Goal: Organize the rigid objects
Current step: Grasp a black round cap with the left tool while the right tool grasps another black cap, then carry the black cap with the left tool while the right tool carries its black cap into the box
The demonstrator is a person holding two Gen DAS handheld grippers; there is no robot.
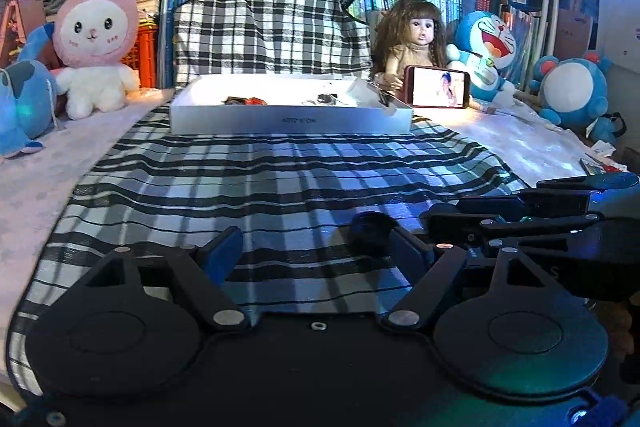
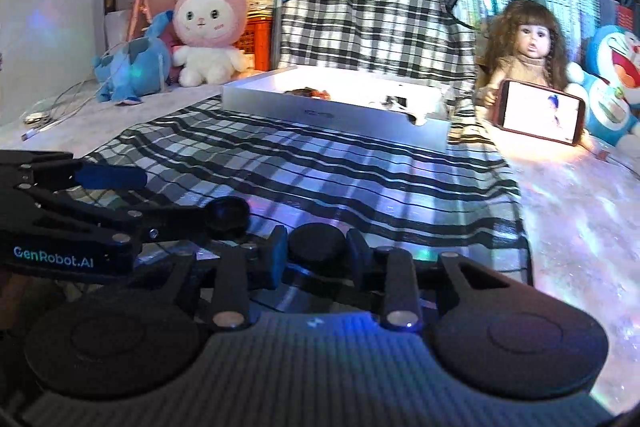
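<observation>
Two small black round pieces lie on the checked cloth [image 1: 280, 179]. One black round piece [image 2: 316, 247] sits between the pads of my right gripper [image 2: 316, 258], which is shut on it. The other black round piece [image 1: 370, 231] rests just inside the right fingertip of my left gripper [image 1: 314, 251], whose jaws stand wide apart, with only that fingertip near it. In the right wrist view this second piece [image 2: 228, 213] lies at the tip of the left gripper [image 2: 172, 197]. The right gripper [image 1: 440, 223] reaches in from the right. Behind stands a shallow white box [image 1: 288, 123] [image 2: 320, 109] holding several small red and dark items.
A pink-hooded rabbit plush [image 1: 96, 39] and a blue plush [image 1: 24, 99] sit at the back left. A doll [image 1: 416, 43] holds a lit phone [image 1: 438, 87] to the right of the box, beside blue cat plushes [image 1: 488, 51]. Books and a draped checked cloth [image 1: 272, 15] line the back.
</observation>
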